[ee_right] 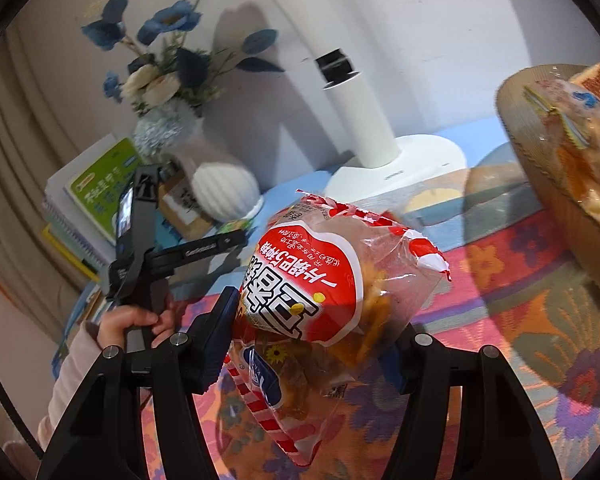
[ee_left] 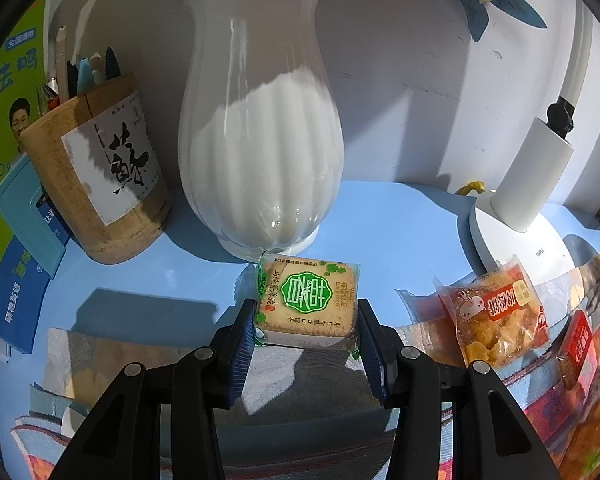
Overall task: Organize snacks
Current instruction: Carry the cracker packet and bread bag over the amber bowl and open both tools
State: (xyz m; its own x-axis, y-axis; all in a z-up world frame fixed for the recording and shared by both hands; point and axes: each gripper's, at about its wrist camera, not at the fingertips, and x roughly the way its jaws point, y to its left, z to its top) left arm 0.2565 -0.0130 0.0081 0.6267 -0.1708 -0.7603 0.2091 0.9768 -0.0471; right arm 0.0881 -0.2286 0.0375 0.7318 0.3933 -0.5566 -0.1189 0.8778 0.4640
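In the left wrist view my left gripper [ee_left: 306,320] is closed on a square biscuit pack with a green label [ee_left: 306,298], held in front of the white vase [ee_left: 260,148]. An orange snack bag [ee_left: 496,316] lies to its right on the blue table. In the right wrist view my right gripper [ee_right: 312,336] is shut on a red and white snack bag [ee_right: 332,284], lifted above the patterned cloth [ee_right: 500,320]. A round brown basket [ee_right: 548,168] with several snack packs stands at the far right. The left gripper [ee_right: 188,248] shows there at the left.
A wooden pen holder [ee_left: 96,176] and books [ee_left: 16,280] stand left of the vase. A white lamp base [ee_left: 516,236] sits behind the orange bag. More snack packs [ee_left: 580,352] lie at the right edge.
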